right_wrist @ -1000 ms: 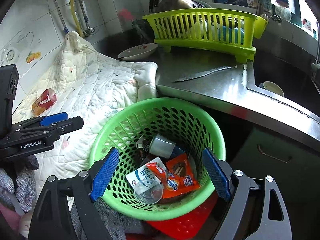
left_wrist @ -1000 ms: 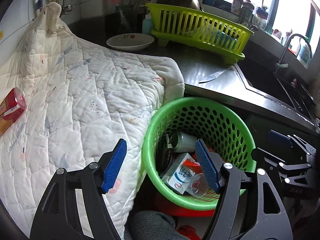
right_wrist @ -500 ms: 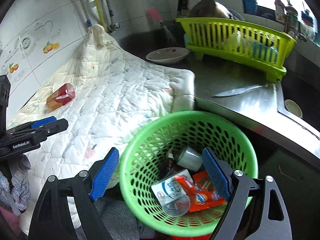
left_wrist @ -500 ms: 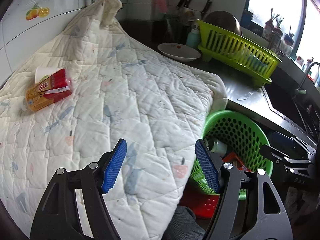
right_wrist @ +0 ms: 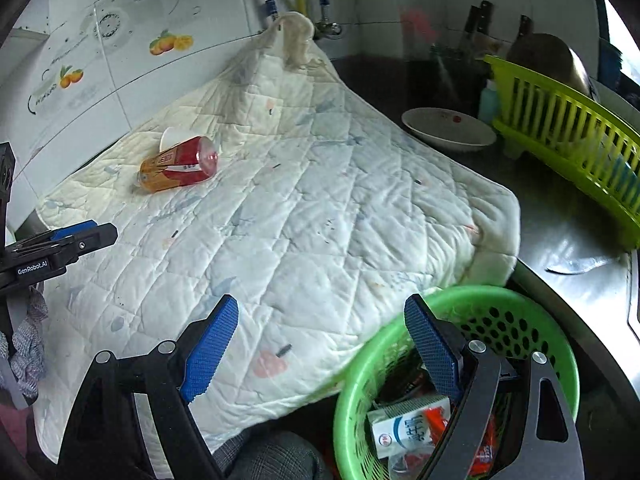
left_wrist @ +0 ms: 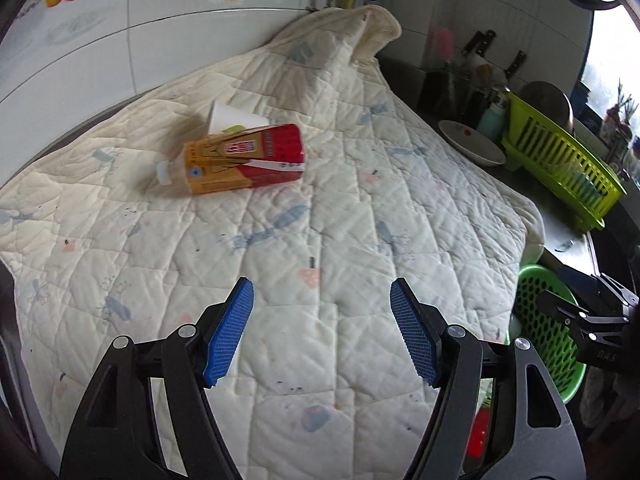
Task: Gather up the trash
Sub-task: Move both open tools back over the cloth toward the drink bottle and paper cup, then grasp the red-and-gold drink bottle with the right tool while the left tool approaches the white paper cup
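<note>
Left gripper (left_wrist: 322, 332): jaws wide apart, nothing between the blue pads (left_wrist: 229, 336), poised over the near part of the white quilted cloth (left_wrist: 360, 208) spread on the counter (right_wrist: 568, 216). Right gripper (right_wrist: 320, 344): likewise wide, empty, above the seam where the cloth's near right edge meets the rim of the green basket (right_wrist: 560, 340).

Farther out, on the far left of the cloth: a plastic bottle (left_wrist: 244, 164) lying on its side, orange and red label, small white cap toward the left, base toward the right. Just behind it, touching or nearly so, a white paper cup (left_wrist: 234, 118), also tipped over. Both well apart from either gripper.

In the basket, at near right below the counter edge: a white carton (right_wrist: 404, 426), red wrappers, a clear cup (partly hidden by the right gripper's finger).

Likely handling of the bottle: light if empty (contents not discernible), thin-walled, springy under a squeeze, smooth label prone to slipping, free to roll on the soft cloth. Best taken across the middle of the body, pads on the two long sides, jaws square to its axis; not by the cap end, too narrow and apt to pivot. Cup: very light, easily crushed, better pinched at the rim wall with gentle closure. Soft quilt underneath gives way, so a low approach risks snagging fabric in the pads.
</note>
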A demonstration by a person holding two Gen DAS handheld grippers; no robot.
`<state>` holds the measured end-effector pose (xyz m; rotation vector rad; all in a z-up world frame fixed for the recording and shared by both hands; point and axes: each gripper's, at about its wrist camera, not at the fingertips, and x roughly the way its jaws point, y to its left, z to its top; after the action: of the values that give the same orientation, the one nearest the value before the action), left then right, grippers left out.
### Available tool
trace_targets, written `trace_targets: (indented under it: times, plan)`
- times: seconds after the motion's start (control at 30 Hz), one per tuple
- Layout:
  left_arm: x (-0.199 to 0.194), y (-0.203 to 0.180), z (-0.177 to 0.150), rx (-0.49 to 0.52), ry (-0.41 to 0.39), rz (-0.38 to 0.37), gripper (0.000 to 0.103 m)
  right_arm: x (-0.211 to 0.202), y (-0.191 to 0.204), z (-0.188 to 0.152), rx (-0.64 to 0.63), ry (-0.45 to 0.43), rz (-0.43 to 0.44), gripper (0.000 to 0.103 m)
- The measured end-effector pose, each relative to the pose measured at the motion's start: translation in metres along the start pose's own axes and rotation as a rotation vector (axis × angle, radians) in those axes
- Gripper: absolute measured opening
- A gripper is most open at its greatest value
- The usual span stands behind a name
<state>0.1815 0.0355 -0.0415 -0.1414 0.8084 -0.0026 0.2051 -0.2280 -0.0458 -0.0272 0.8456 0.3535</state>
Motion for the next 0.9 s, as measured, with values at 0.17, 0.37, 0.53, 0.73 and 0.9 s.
trace_targets:
  times: [0.17, 0.37, 0.53, 0.73, 0.9]
  plan:
    - [-0.001, 0.045, 0.004, -0.079, -0.003, 0.052, 0.070, 0.031, 0.037, 0.026, -0.109, 0.025, 0.044, 0.082]
    - [-0.004, 0.084, 0.006, -0.134, -0.007, 0.102, 0.070, 0.068, 0.077, 0.061, -0.267, 0.042, 0.078, 0.085]
    - [-0.006, 0.109, 0.006, -0.175, -0.016, 0.124, 0.070, 0.104, 0.115, 0.097, -0.433, 0.063, 0.113, 0.085]
    - [-0.001, 0.133, 0.001, -0.222, -0.005, 0.140, 0.070, 0.146, 0.168, 0.137, -0.667, 0.075, 0.152, 0.087]
    - [0.001, 0.149, -0.005, -0.253, -0.002, 0.152, 0.070, 0.178, 0.210, 0.151, -0.905, 0.100, 0.138, 0.088]
